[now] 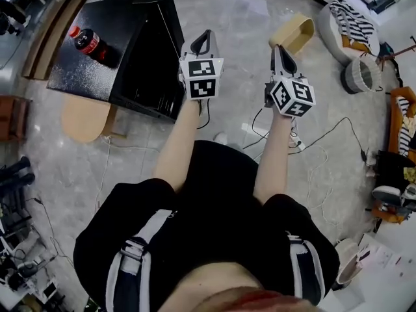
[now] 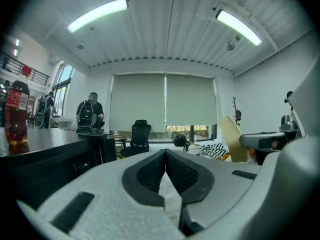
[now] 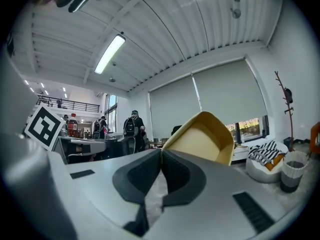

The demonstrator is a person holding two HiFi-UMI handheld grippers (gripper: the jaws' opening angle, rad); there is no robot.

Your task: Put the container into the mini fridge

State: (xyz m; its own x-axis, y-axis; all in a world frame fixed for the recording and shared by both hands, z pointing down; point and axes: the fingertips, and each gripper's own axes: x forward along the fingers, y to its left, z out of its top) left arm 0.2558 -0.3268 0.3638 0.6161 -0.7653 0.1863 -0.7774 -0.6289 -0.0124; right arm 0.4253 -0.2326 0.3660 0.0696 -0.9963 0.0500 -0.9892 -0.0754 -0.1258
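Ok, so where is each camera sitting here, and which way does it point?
Head view: on the person's head, looking steeply down at the fridge; torso, forearms, left claw and right claw show.
Left gripper view: rides the left claw, shut and empty, facing level across the room toward the window blinds.
Right gripper view: rides the right claw, shut on the container, facing those blinds too.
Shared: all three show the container; head and left views share the bottle.

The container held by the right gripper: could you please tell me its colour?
The container is tan-yellow, seen best in the right gripper view.
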